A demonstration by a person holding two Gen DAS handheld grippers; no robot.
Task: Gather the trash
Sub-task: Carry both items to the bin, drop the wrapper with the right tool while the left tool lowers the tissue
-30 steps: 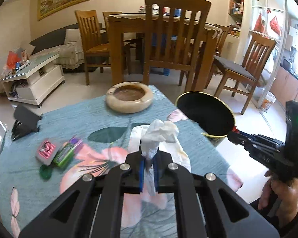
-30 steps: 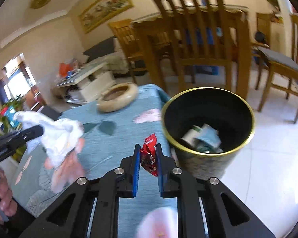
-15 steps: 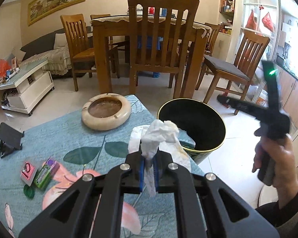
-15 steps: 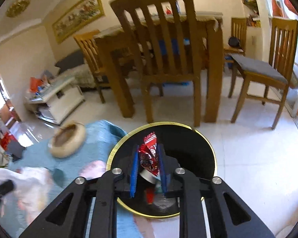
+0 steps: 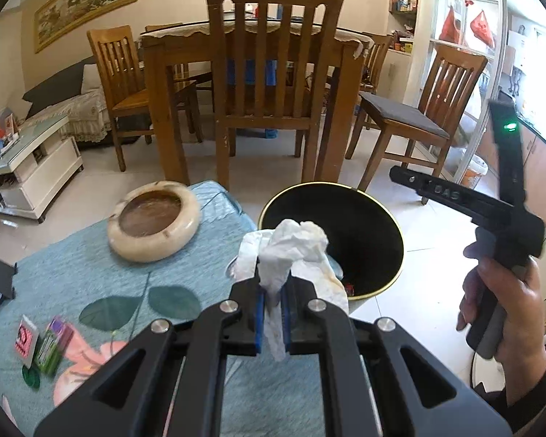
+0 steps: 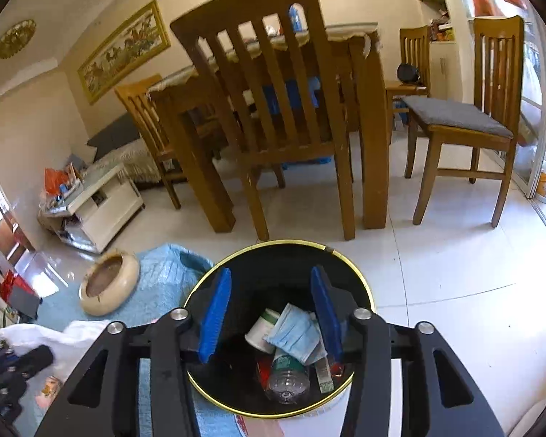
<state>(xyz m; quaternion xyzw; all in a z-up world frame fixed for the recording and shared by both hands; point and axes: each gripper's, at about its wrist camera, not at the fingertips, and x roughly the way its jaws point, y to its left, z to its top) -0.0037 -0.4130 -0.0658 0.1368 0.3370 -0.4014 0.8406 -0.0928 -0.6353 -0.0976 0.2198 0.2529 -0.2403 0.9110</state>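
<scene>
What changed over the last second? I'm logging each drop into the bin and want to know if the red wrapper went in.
The right gripper swung from the table to above the bin, and its jaws are opening with nothing between them; the red wrapper has left them. The left gripper carried its crumpled tissue toward the bin. Its grip stayed shut; the ashtray stayed put.

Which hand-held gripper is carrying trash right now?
The left hand-held gripper, clamped on the white tissue. The right hand-held gripper is opening, empty, over the bin.
</scene>
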